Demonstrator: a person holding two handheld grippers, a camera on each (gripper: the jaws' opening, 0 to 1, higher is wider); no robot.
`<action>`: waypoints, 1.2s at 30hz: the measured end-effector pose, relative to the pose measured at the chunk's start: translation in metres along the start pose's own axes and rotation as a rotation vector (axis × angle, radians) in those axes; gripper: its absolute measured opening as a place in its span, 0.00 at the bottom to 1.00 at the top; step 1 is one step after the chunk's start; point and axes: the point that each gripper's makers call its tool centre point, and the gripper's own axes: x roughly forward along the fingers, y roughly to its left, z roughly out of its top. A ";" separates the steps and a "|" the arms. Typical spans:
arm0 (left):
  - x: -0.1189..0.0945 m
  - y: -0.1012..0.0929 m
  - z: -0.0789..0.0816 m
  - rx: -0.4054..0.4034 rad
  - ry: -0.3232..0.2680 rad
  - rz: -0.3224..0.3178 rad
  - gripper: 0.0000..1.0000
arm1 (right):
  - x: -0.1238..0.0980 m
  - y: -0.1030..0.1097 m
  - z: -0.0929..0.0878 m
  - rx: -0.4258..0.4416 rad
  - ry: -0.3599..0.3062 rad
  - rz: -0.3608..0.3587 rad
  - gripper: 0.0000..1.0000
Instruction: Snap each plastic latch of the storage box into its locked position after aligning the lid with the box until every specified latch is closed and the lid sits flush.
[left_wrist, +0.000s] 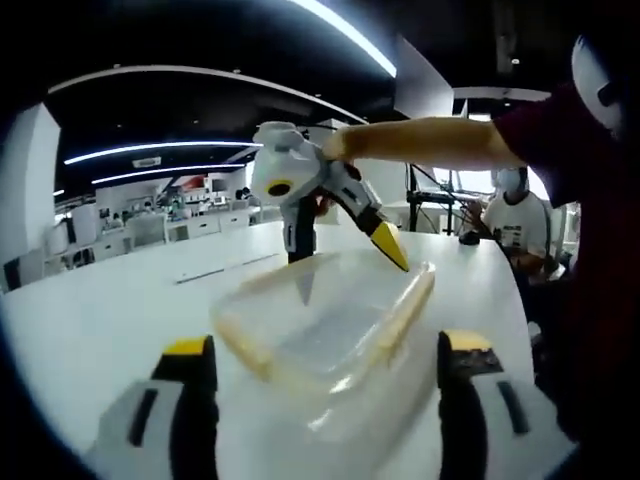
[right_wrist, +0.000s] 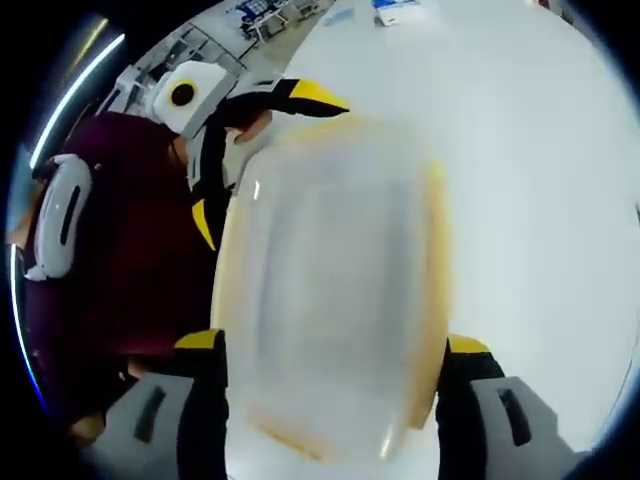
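Broadly, a white table (left_wrist: 110, 320) spreads beneath a clear storage box (left_wrist: 325, 335) with yellowish rim, lid on; its latches are too blurred to make out. Behind it sit office desks (left_wrist: 150, 228) and a seated person (left_wrist: 515, 215) at the table's far end. From the left gripper view, the right gripper (left_wrist: 345, 245) reaches over the box's far edge, jaws parted, grasping nothing. From the right gripper view, the left gripper (right_wrist: 255, 165) sits at the box's far end, jaws spread, box blurred

Clear storage box (left_wrist: 330, 330) with yellowish rim (blurred), white table (left_wrist: 110, 310), yellow-tipped black gripper (left_wrist: 325, 365)
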 end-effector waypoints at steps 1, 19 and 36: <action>0.000 0.000 -0.001 -0.002 -0.001 0.000 0.91 | 0.000 -0.001 0.000 0.000 0.004 -0.003 0.88; -0.005 -0.004 -0.005 -0.003 -0.013 -0.001 0.90 | -0.019 -0.006 0.023 -0.154 0.059 -0.151 0.77; -0.001 -0.004 -0.009 0.003 0.004 0.006 0.87 | -0.004 0.016 0.032 -0.097 0.032 -0.134 0.70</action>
